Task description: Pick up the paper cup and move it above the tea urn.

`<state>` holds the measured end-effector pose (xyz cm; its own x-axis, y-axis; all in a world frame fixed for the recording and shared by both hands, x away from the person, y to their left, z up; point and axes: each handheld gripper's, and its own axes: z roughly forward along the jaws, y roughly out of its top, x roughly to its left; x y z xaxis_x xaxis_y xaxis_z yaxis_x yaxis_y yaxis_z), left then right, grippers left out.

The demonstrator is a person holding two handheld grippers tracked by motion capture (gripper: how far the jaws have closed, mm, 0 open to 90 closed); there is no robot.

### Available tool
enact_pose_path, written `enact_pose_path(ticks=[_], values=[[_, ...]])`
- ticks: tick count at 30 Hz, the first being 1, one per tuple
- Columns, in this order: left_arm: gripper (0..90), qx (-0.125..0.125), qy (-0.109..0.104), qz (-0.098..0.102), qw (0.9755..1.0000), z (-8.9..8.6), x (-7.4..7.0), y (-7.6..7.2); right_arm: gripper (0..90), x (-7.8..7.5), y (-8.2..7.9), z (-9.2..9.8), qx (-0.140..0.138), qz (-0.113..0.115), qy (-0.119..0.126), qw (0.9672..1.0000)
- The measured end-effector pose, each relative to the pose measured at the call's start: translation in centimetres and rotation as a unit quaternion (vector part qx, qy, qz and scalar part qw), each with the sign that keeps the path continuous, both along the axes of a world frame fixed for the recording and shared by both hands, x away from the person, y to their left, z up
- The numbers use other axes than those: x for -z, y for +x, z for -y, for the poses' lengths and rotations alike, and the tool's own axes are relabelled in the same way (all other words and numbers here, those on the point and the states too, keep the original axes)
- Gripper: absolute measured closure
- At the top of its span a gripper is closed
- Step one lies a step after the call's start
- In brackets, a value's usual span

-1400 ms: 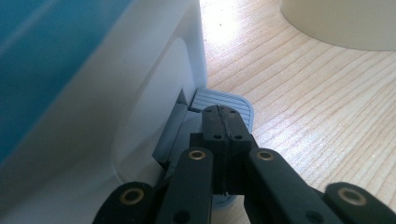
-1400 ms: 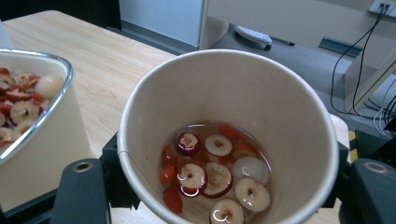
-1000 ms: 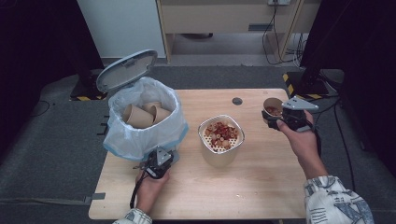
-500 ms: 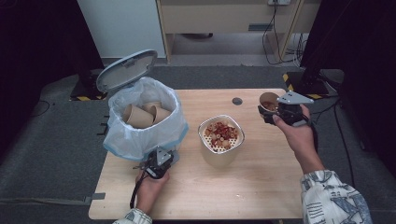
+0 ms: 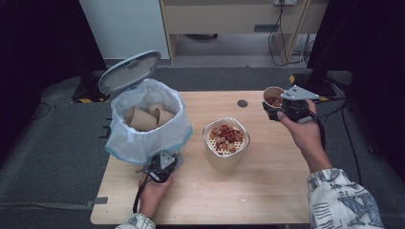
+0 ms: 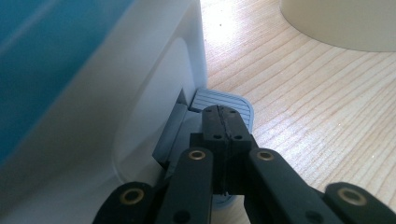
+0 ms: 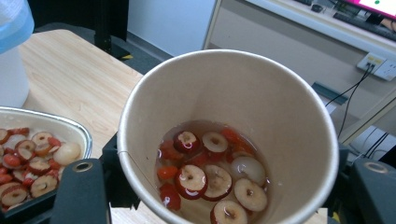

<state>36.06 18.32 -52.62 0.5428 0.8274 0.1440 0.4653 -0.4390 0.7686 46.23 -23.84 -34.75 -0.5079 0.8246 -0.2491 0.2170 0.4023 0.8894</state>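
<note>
the strainer bowl (image 5: pixel 226 143) sits mid-table (image 5: pixel 267 191). to its left stands the lined bin (image 5: pixel 145 126) with paper cups (image 5: pixel 143 118) in it, lid (image 5: pixel 129 71) raised behind. the left gripper (image 5: pixel 162 167) rests on the bin's pedal (image 6: pixel 224 100), left and nearer. the right gripper (image 5: pixel 279 110) holds a cup (image 5: pixel 273 97) to the bowl's right, farther back, with fruit slices (image 7: pixel 210 172) in it.
</note>
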Motion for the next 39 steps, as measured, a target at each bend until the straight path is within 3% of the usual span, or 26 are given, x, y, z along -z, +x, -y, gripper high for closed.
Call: enact_pose_path(ticks=[3,9,13,17,23,26,32,34,39], values=[[89.2,0.0,0.001,0.0,1.0,0.0,0.0,0.0,30.5,-0.4,0.0,-0.3,-0.005,0.007,-0.01,0.9999],[89.2,-0.001,-0.003,0.0,1.0,0.0,0.0,0.0,30.5,-0.7,0.0,-0.3,-0.003,0.01,-0.007,0.9999],[89.2,-0.001,-0.002,0.0,1.0,0.0,0.0,0.0,30.5,-0.7,-0.1,-1.3,-0.02,0.014,-0.014,0.9996],[89.2,-0.001,-0.002,0.0,1.0,0.0,0.0,0.0,30.5,-0.6,-0.2,-1.5,-0.027,0.012,-0.021,0.9994],[89.2,-0.001,-0.002,0.0,1.0,0.0,0.0,0.0,30.5,-0.8,0.0,-1.6,-0.024,0.014,-0.008,0.9996],[89.2,-0.001,-0.002,0.0,1.0,0.0,0.0,0.0,30.5,-0.3,-0.2,-2.4,-0.044,0.007,-0.021,0.9988],[89.2,-0.001,-0.002,0.0,1.0,0.0,0.0,0.0,30.5,-0.6,-0.1,-2.3,-0.035,0.009,-0.018,0.9992],[89.2,-0.001,-0.002,0.0,1.0,0.0,0.0,0.0,30.5,-0.6,-0.1,-2.9,-0.048,0.008,-0.02,0.9986],[89.2,-0.001,-0.001,0.0,1.0,0.0,0.0,0.0,30.5,-0.7,0.0,-3.0,-0.047,0.007,-0.022,0.9986]])
